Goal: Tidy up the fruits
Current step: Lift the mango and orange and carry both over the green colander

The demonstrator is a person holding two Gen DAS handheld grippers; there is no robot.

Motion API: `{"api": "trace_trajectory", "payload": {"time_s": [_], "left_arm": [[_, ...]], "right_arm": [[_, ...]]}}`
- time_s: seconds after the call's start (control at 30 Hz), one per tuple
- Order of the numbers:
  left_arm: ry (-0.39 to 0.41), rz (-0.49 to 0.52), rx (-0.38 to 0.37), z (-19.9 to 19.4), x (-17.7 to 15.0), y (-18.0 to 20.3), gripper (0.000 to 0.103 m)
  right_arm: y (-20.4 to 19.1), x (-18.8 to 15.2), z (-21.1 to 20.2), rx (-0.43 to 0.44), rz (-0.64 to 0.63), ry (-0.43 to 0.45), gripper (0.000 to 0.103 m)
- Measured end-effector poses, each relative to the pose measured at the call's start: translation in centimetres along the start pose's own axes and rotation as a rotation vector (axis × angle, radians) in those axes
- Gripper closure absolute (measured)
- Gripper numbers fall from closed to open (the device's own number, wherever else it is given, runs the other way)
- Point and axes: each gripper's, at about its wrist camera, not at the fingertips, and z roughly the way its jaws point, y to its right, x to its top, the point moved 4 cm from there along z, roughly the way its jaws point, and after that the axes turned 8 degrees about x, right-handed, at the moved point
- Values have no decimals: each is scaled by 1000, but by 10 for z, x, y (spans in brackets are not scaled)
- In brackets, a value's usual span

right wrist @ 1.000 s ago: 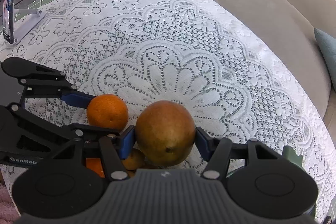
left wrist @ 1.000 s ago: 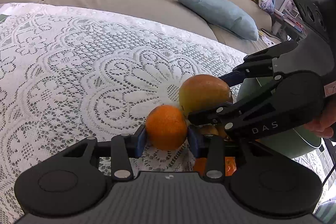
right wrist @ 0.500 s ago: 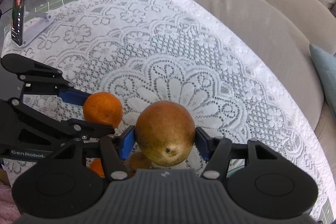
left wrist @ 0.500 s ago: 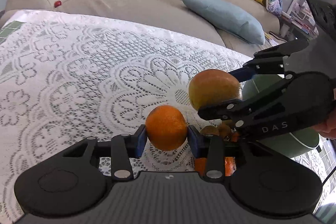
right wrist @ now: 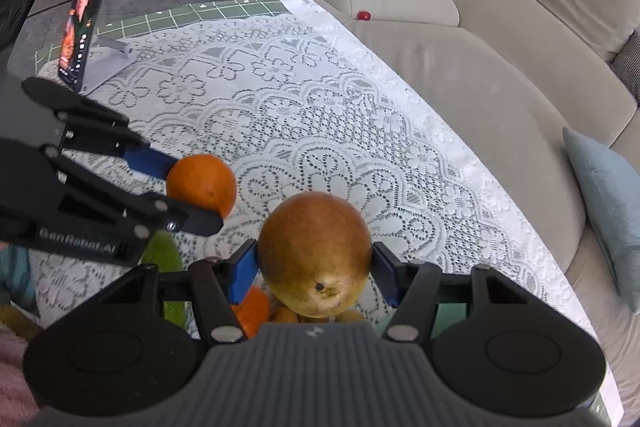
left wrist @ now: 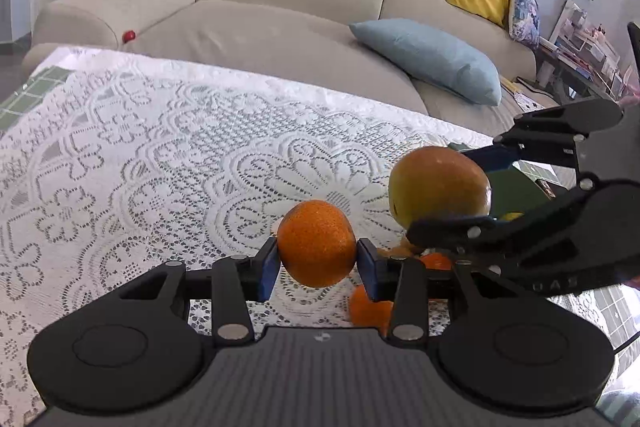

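Gripping orange, right tongs clamping pear

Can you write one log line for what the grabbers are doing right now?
left gripper: holds orange | right gripper: holds pear | both above tablecloth

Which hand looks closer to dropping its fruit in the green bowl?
Probably right: the right tool holds the pear beside the bowl; the left tool's orange hangs over the cloth, farther away.
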Motion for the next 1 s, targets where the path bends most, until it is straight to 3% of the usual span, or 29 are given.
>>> {"api": "trace_trajectory", "payload": {"time_s": [0.37, 1.0], "left_arm": [[23, 63, -34, -19, 6, 38, 57], [10, 172, -122, -4, 23, 116, 57]], "right_arm": [[2, -30, -40, -69, 5, -5, 45], [61, -84, -70, -185, 130, -75, 45]]}}
